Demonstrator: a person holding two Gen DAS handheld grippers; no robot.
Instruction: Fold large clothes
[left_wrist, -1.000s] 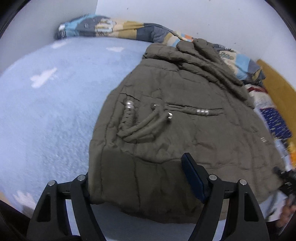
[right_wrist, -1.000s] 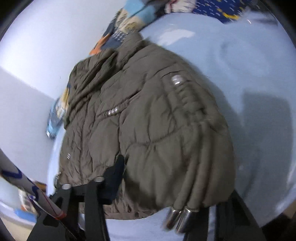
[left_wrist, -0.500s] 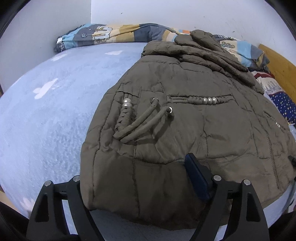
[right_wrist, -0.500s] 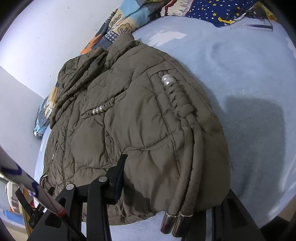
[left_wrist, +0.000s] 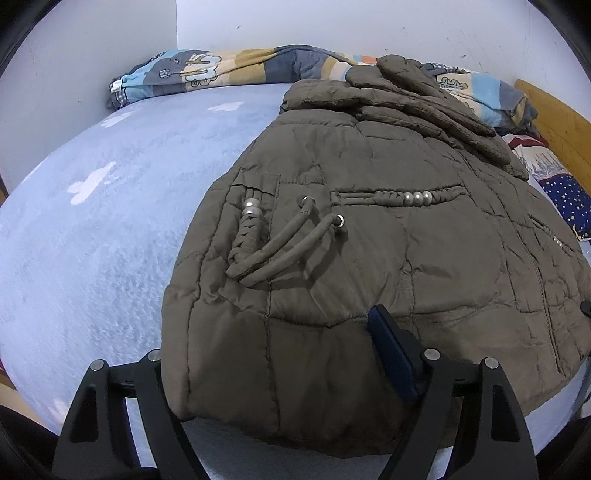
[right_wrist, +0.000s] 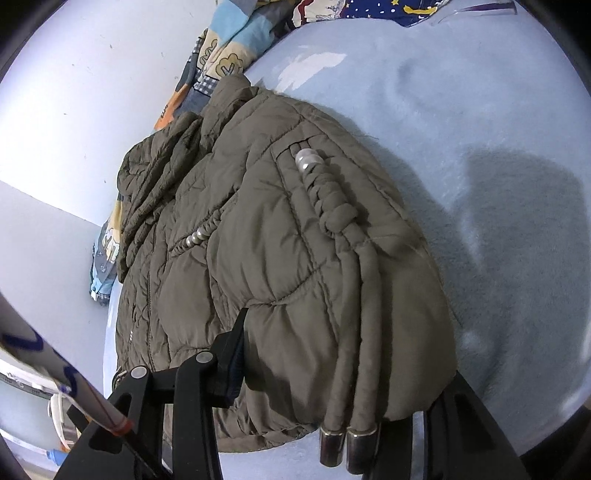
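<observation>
Your bed (left_wrist: 92, 206), under its pale blue fleece cover, carries the whole job. The olive quilted jacket (left_wrist: 369, 240) lies spread on it with its long axis running straight away from you: hem at your near edge, collar (left_wrist: 388, 92) bunched at the far end against the patterned quilt (left_wrist: 221, 70) by the wall.

That axis is what your next move turns on, I judge: any fold of the hem goes forward, along it, toward the collar.

Your left tongs (left_wrist: 291, 373) stand wide apart astride the near hem corner, the padded edge bulging between them; whether they press it, you cannot tell from here. Your right tongs (right_wrist: 332, 373) are likewise spread around the other hem corner (right_wrist: 351, 332), with the fabric sitting between the fingers. Both hands are about equally near, one at each corner.

Two braided cords with metal tips (right_wrist: 347, 446) hang off the hem by your right tongs; another pair (left_wrist: 288, 243) lies loose on the front panel.
</observation>
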